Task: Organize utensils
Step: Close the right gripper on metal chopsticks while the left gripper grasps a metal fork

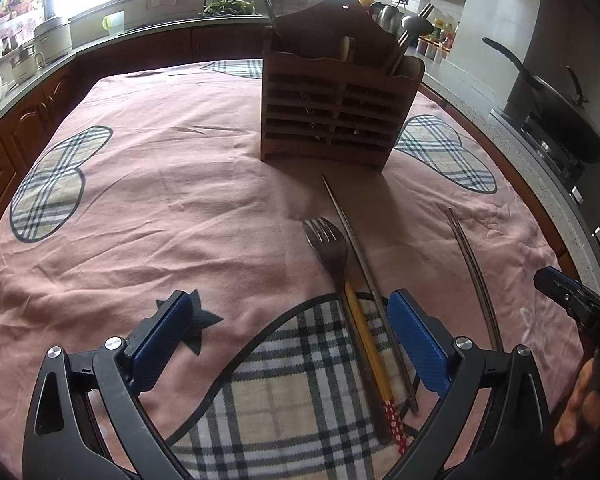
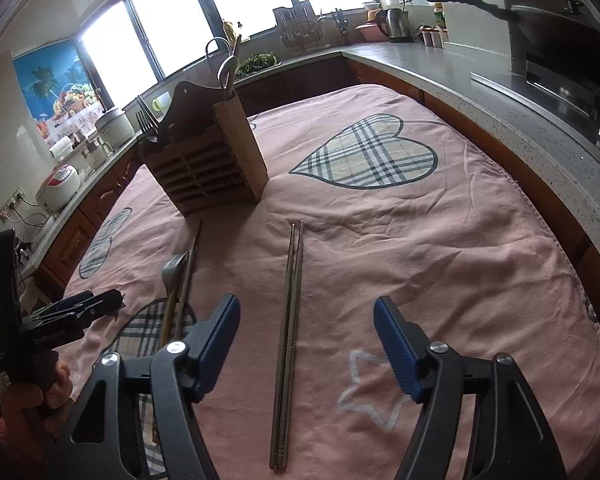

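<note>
— What does your left camera give you?

— My left gripper gapes wide and empty over a rumpled pink tablecloth. A steel fork, a yellow chopstick and a slim metal chopstick lie bunched before the slatted wooden caddy.

— And the right?

— My right gripper is spread open too, above paired steel chopsticks. Only here do I see fork tines poking from the caddy.

Strong daylight comes through the large kitchen windows at the back and burns them out to pure white. The pink cloth with checked hearts is lit evenly. The slatted brown wooden utensil holder throws a soft shadow forward. Both fisheye views bend strongly, with dark, blurred corners.
</note>
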`<control>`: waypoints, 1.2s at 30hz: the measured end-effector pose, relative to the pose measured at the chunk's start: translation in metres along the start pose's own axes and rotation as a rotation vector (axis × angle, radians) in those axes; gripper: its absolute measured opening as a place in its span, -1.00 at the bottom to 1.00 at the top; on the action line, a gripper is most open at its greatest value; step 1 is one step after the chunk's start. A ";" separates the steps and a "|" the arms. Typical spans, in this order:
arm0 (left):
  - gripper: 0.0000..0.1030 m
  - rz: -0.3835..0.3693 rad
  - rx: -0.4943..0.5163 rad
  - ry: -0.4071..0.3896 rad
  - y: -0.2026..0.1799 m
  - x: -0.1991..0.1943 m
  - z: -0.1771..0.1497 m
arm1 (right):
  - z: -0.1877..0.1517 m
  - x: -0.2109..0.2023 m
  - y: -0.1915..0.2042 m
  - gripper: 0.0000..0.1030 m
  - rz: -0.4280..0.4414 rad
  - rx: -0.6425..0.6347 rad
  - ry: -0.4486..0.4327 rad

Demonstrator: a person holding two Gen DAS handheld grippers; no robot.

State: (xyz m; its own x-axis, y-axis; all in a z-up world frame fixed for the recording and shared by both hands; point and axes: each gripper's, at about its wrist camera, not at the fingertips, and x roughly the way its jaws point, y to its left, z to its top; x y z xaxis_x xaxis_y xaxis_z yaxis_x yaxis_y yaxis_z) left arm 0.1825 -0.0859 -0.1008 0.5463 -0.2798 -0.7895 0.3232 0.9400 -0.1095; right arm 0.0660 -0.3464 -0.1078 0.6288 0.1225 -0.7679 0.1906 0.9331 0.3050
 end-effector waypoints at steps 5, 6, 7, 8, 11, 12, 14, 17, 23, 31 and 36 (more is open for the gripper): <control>0.67 -0.021 0.011 0.052 -0.005 0.023 0.011 | 0.016 0.028 0.003 -0.03 0.003 -0.029 0.050; 0.63 -0.028 0.009 0.059 -0.006 0.027 0.013 | 0.019 0.034 0.005 -0.04 0.004 -0.036 0.057; 0.61 -0.032 0.009 0.065 -0.006 0.030 0.015 | 0.021 0.039 0.006 -0.08 0.006 -0.042 0.066; 0.58 -0.034 0.010 0.070 -0.006 0.033 0.017 | 0.024 0.045 0.007 -0.13 0.009 -0.047 0.076; 0.45 -0.039 0.024 0.088 -0.008 0.042 0.022 | 0.030 0.063 0.009 -0.40 -0.006 -0.060 0.116; 0.44 -0.041 0.029 0.091 -0.009 0.045 0.024 | 0.031 0.068 0.009 -0.47 -0.011 -0.063 0.129; 0.35 -0.040 0.034 0.098 -0.009 0.051 0.027 | 0.033 0.077 0.009 -0.60 -0.021 -0.070 0.149; 0.18 -0.043 0.043 0.111 -0.009 0.059 0.030 | 0.036 0.087 0.009 -0.67 -0.040 -0.089 0.173; 0.08 -0.042 0.089 0.108 -0.006 0.066 0.032 | 0.040 0.097 0.008 -0.72 -0.038 -0.100 0.192; -0.05 -0.133 0.010 0.142 0.023 0.060 0.034 | 0.046 0.097 0.001 -0.76 -0.023 -0.090 0.210; -0.05 -0.125 0.008 0.148 0.016 0.068 0.042 | 0.053 0.107 0.002 -0.76 -0.024 -0.092 0.222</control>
State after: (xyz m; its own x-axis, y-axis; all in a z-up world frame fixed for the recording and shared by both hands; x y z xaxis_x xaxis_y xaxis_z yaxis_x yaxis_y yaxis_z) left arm 0.2571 -0.0977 -0.1306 0.3820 -0.3615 -0.8505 0.3877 0.8981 -0.2076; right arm 0.1737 -0.3491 -0.1597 0.4415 0.1621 -0.8825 0.1272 0.9623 0.2404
